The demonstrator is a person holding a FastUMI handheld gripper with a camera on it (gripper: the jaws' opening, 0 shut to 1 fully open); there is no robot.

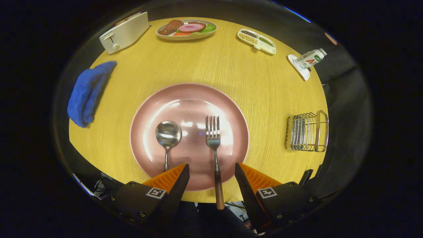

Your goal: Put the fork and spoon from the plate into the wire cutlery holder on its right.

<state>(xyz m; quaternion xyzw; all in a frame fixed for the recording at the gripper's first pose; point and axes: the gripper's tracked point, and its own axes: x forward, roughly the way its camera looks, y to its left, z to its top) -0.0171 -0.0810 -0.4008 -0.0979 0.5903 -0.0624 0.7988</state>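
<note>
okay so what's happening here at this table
A hand-held gripper hangs open over a pink plate on a round wooden table. A spoon and a fork lie side by side on the plate; the fork's wooden handle sits between the orange fingers, untouched. The wire cutlery holder stands to the plate's right. Neither utensil has been moved into it yet.

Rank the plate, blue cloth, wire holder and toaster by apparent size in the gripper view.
1. plate
2. blue cloth
3. toaster and wire holder: alike, toaster farther, unranked.
Open gripper straddles the fork.
</note>
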